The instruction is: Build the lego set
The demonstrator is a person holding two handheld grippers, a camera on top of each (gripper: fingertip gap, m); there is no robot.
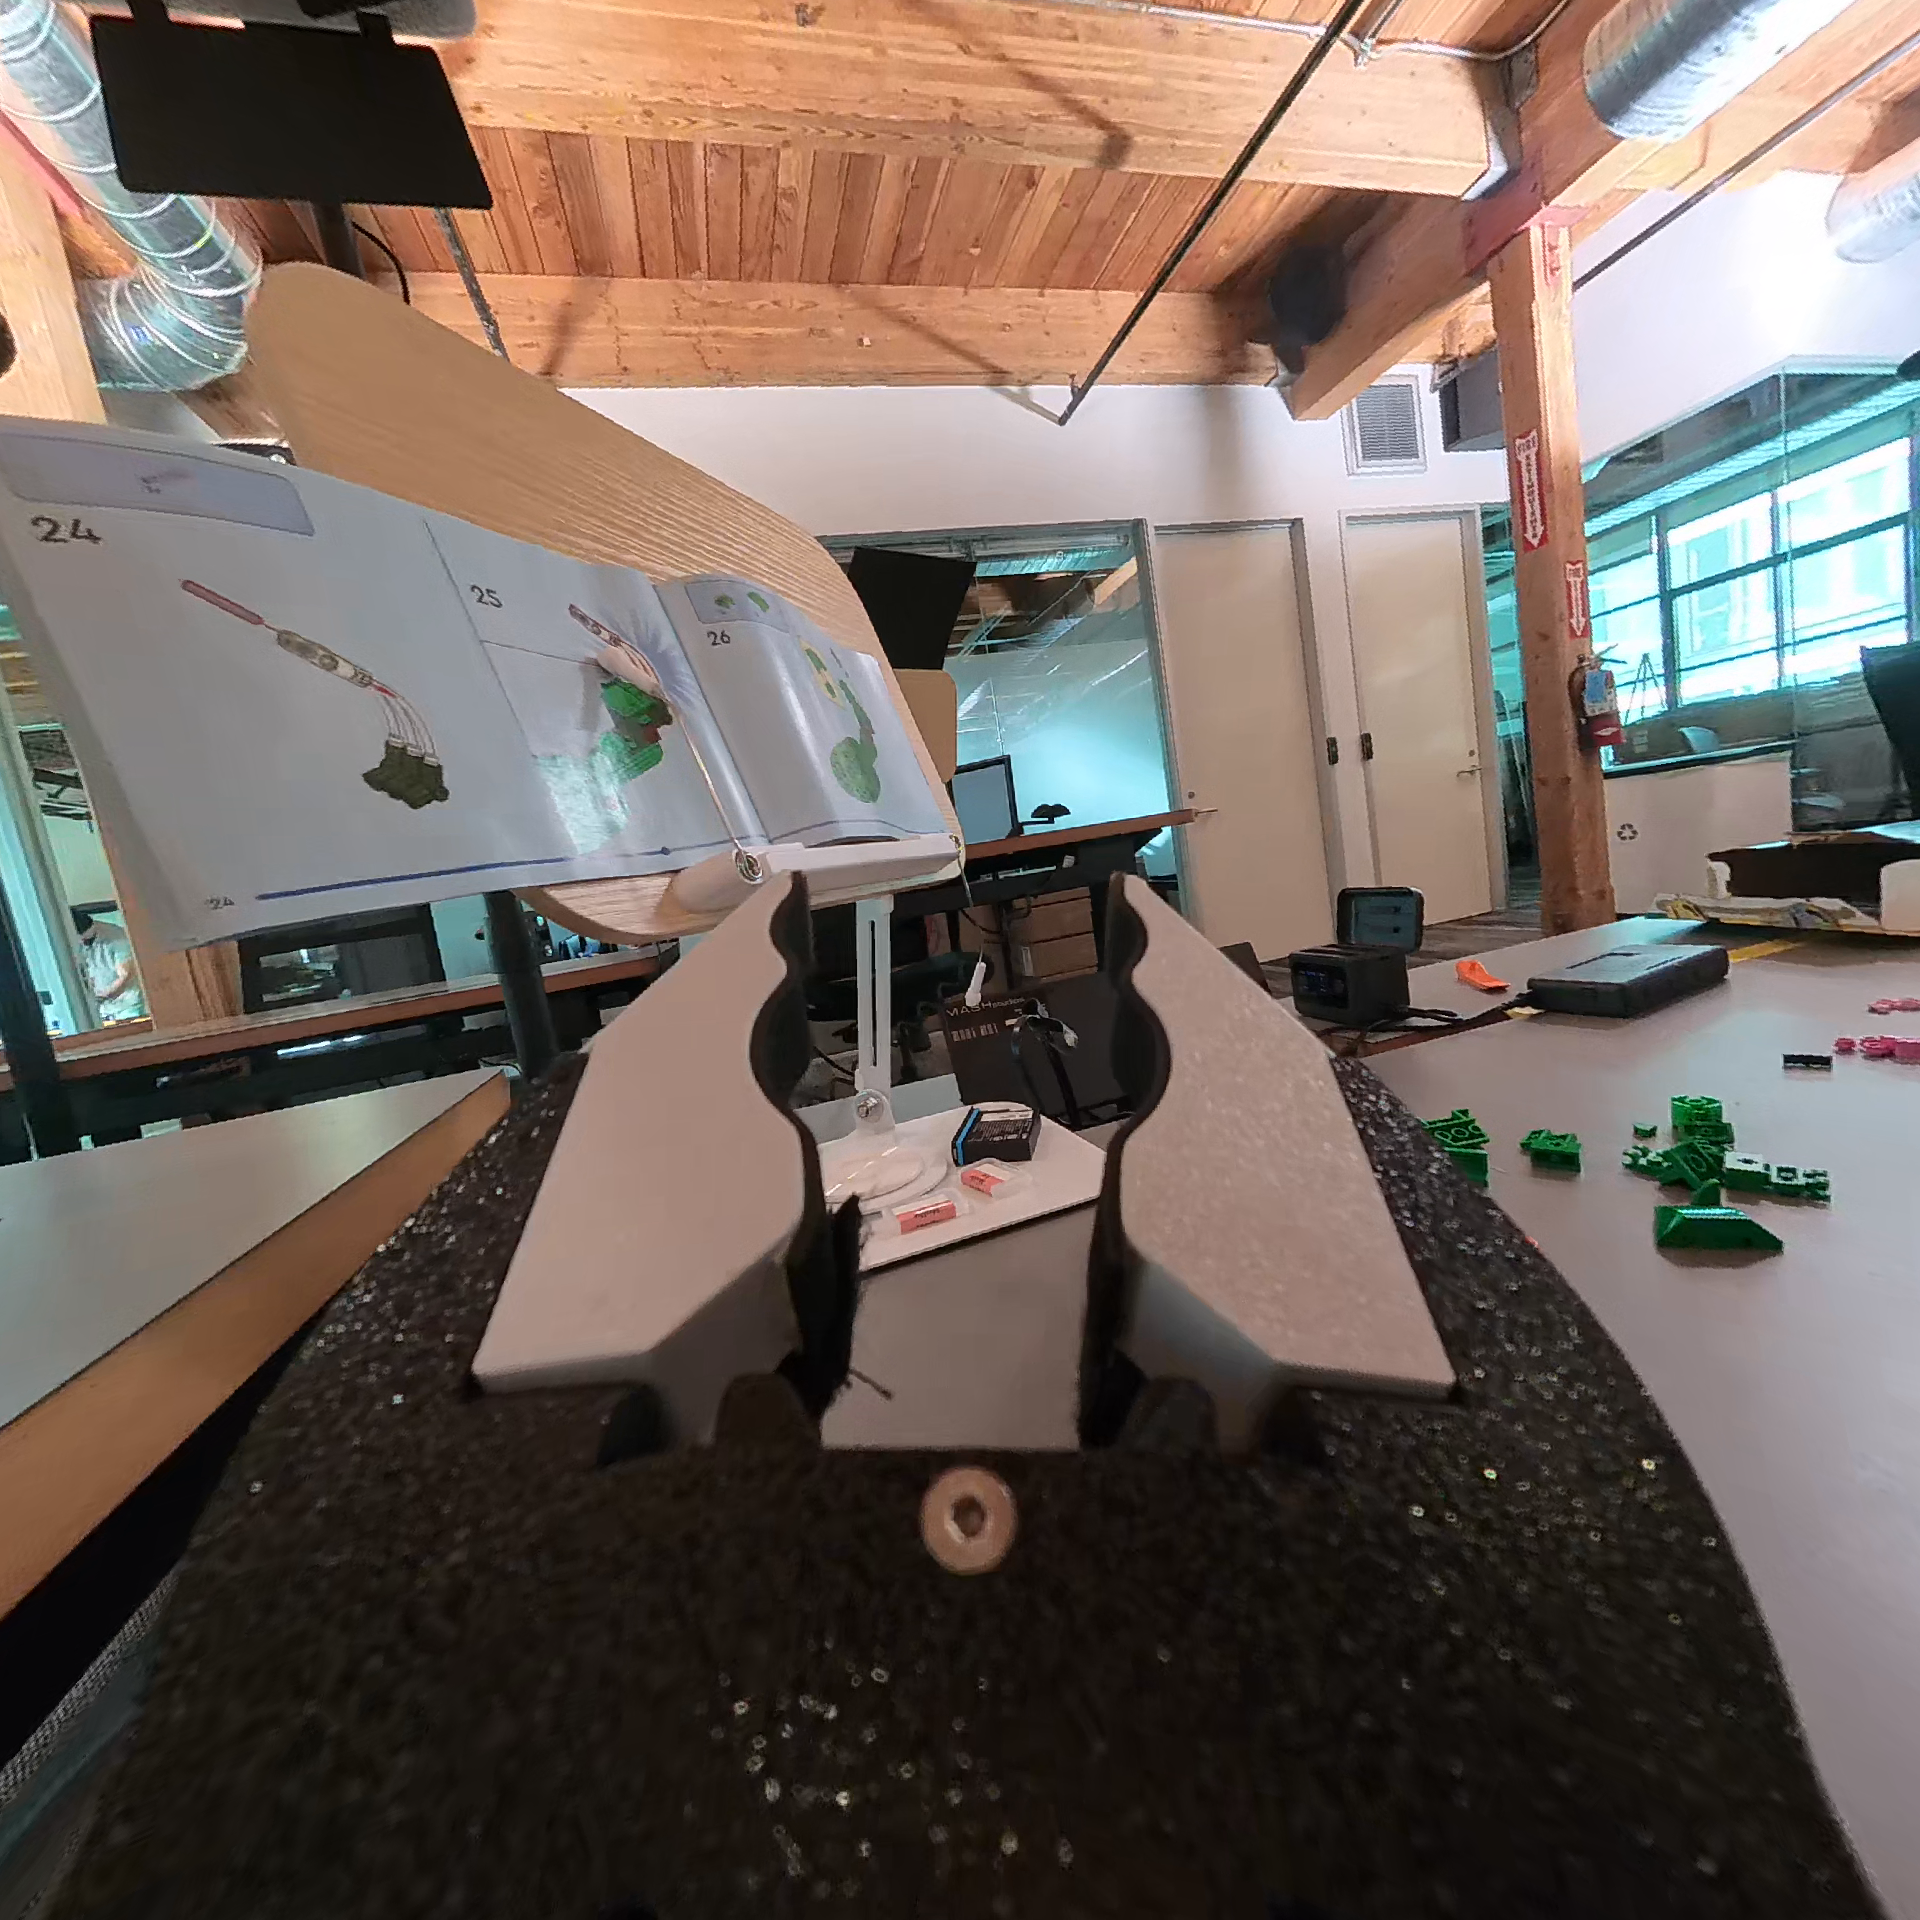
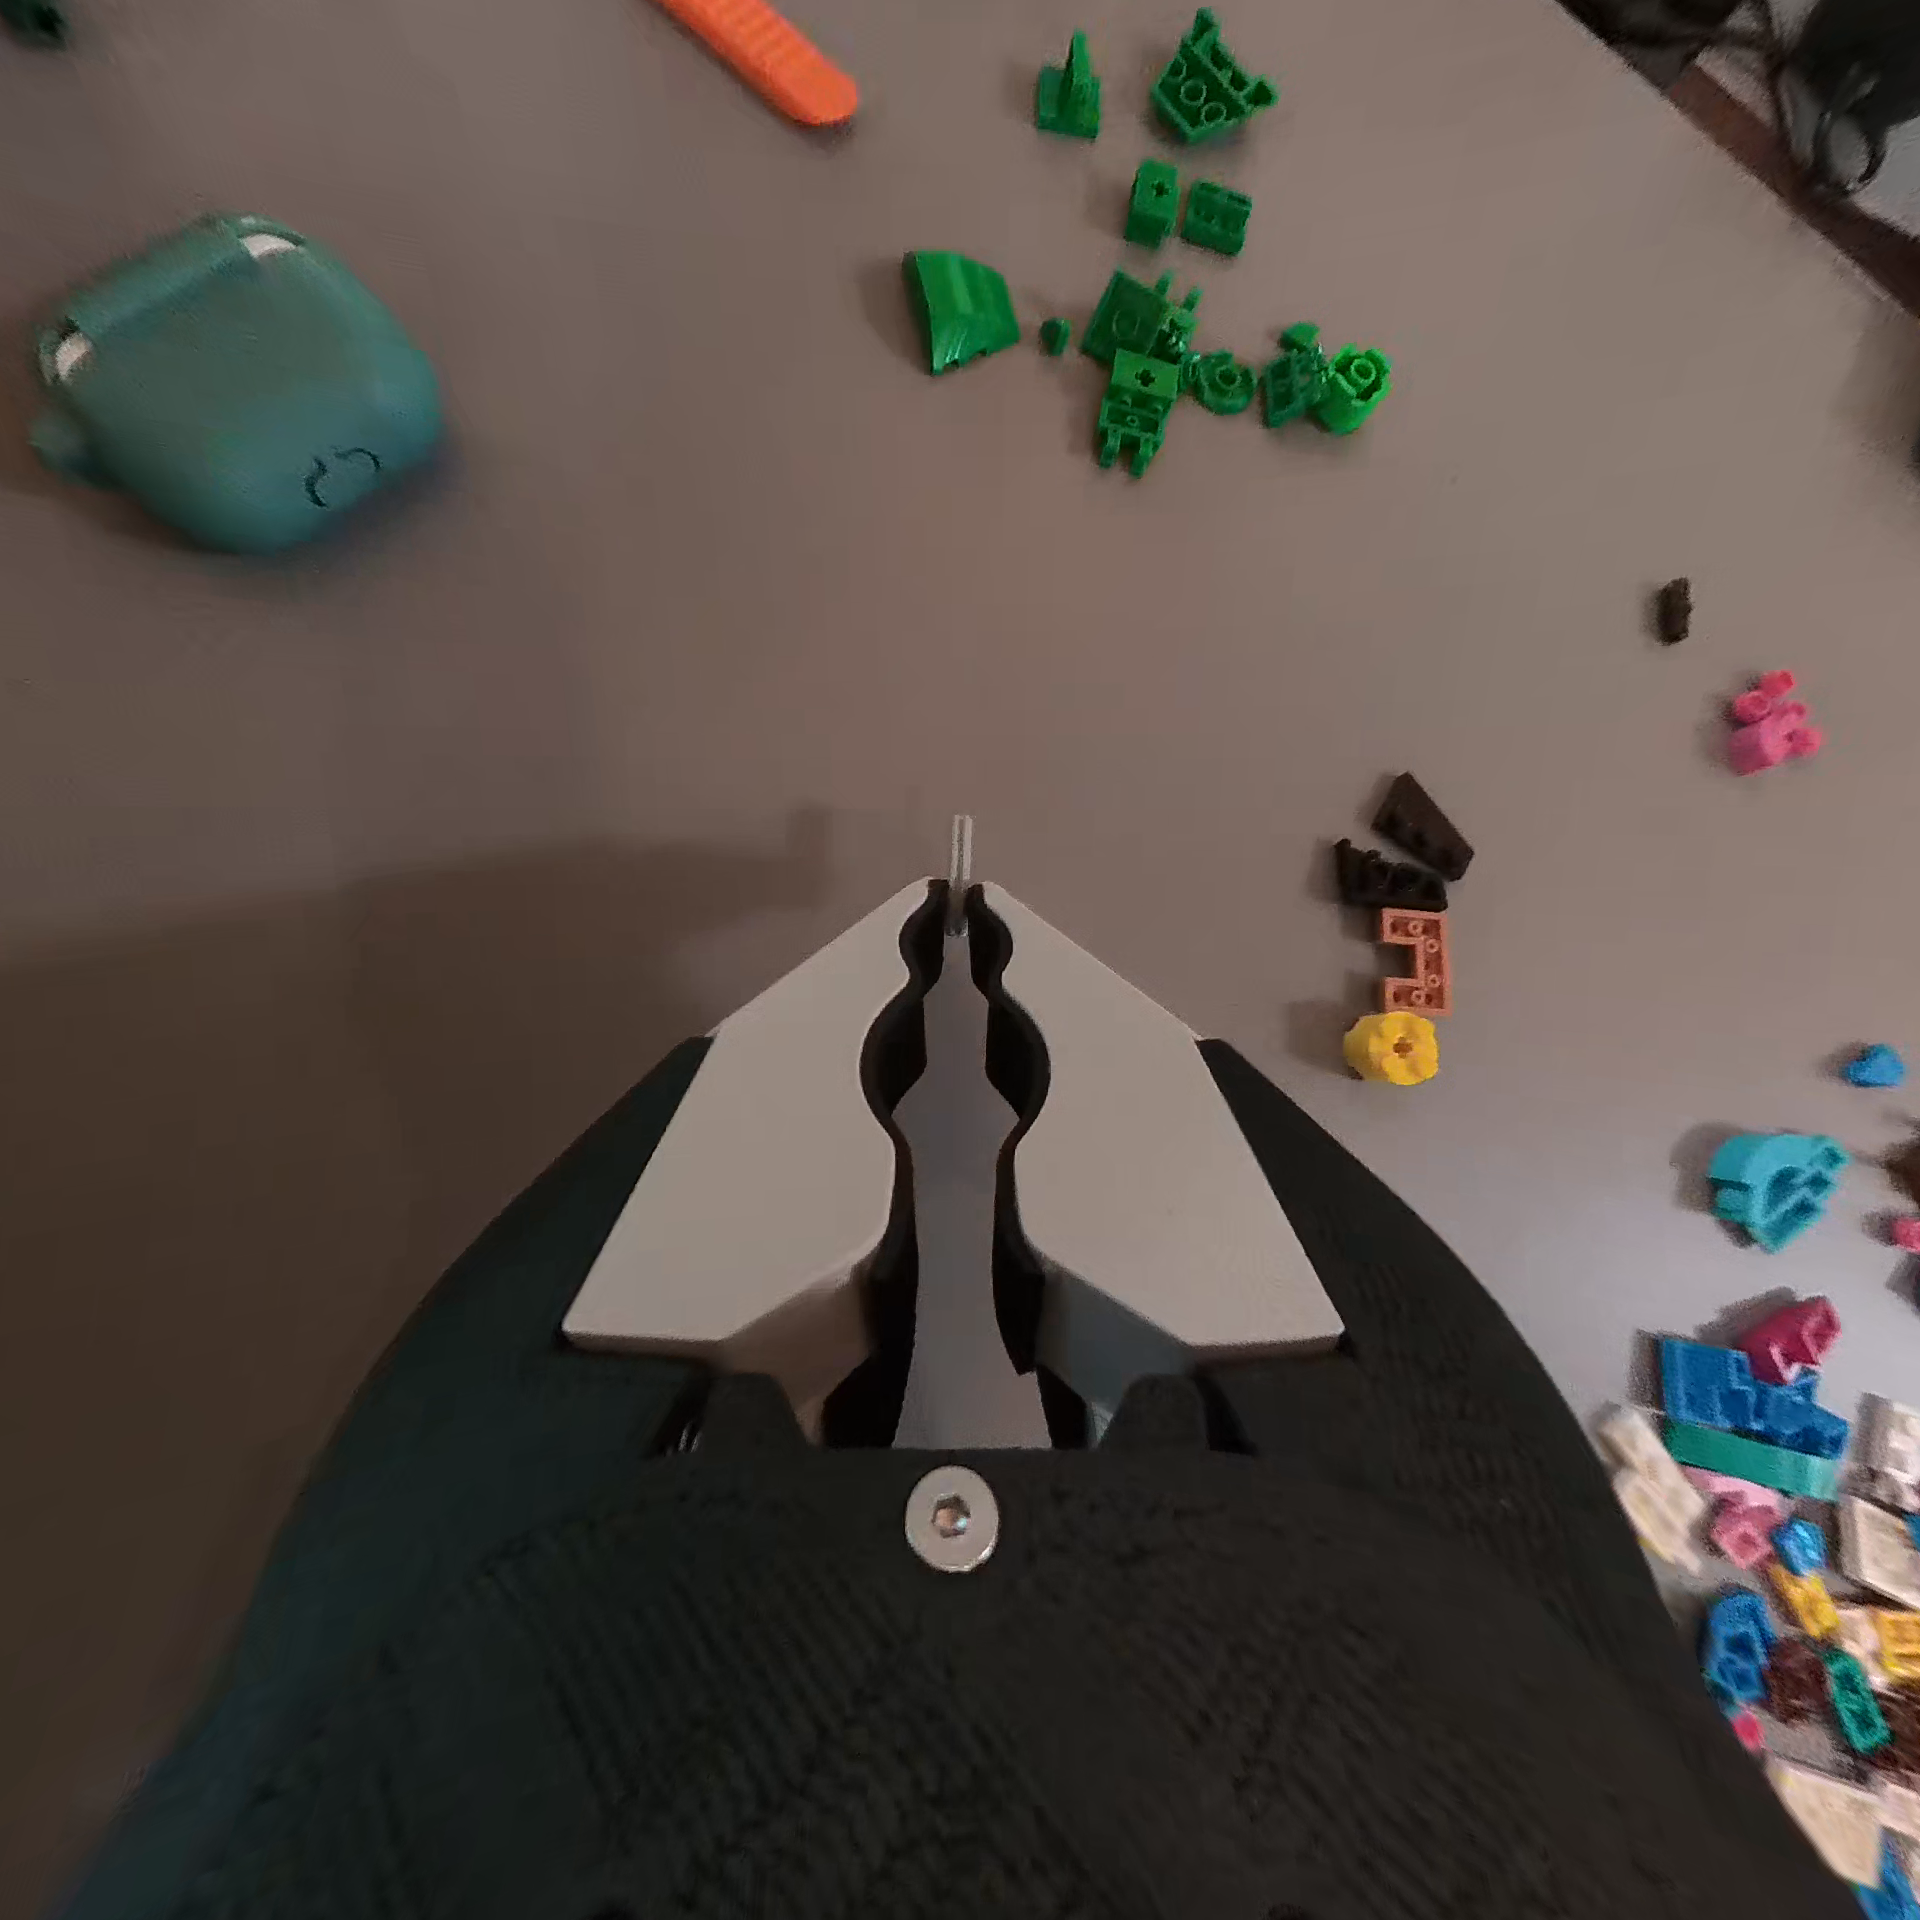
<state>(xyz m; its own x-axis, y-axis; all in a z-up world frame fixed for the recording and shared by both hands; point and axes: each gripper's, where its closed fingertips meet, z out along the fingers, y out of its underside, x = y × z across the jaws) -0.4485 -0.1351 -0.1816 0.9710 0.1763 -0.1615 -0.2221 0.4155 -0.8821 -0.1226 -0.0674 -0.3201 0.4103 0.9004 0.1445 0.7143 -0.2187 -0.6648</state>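
My right gripper (image 2: 958, 902) is shut on a thin, pale clear rod (image 2: 960, 847) that sticks out past its fingertips, above the grey table (image 2: 623, 675). Loose green lego pieces (image 2: 1138, 343) lie ahead and to the right of it. My left gripper (image 1: 954, 904) is open and empty, held level above the table and facing the open instruction booklet (image 1: 343, 707) on its wooden stand (image 1: 582, 540). The green pieces also show in the left wrist view (image 1: 1704, 1153), to the right of that gripper.
A teal case (image 2: 229, 384) lies at the far left and an orange tool (image 2: 769, 57) at the top. Black, tan and yellow pieces (image 2: 1403, 935), pink pieces (image 2: 1766, 722) and a mixed heap of pieces (image 2: 1787, 1507) lie to the right. Small boxes (image 1: 992, 1132) sit by the stand's foot. Across from one pair of fingers to the other is roughly 35 centimetres.
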